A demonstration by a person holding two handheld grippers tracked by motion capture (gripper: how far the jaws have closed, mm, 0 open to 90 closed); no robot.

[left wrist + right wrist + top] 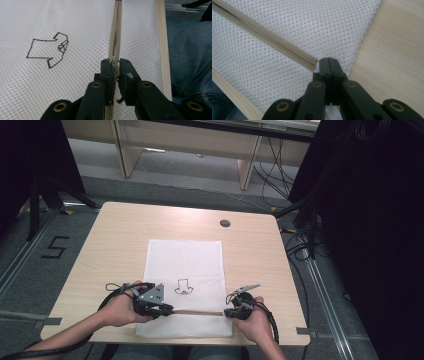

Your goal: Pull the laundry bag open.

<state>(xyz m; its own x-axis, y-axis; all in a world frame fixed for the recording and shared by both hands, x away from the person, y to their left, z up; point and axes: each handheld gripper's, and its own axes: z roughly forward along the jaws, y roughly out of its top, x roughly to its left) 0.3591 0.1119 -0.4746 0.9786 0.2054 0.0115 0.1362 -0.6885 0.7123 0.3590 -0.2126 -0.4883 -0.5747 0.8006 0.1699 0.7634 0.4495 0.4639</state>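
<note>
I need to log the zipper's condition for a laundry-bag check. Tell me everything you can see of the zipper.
The zipper is beige, set into a white mesh bag lying flat on the wooden table, and runs straight along the bag's near edge. The left gripper pinches its small beige slider; ahead of the slider the two sides sit slightly apart. The right gripper is shut on the mesh right at the zipper's far end.

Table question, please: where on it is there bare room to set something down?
The table has bare wood left of the mesh bag, right of it up to the edge, and across the far strip around the round cable hole. The near edge is crowded: the left gripper and right gripper work the zipper there.
</note>
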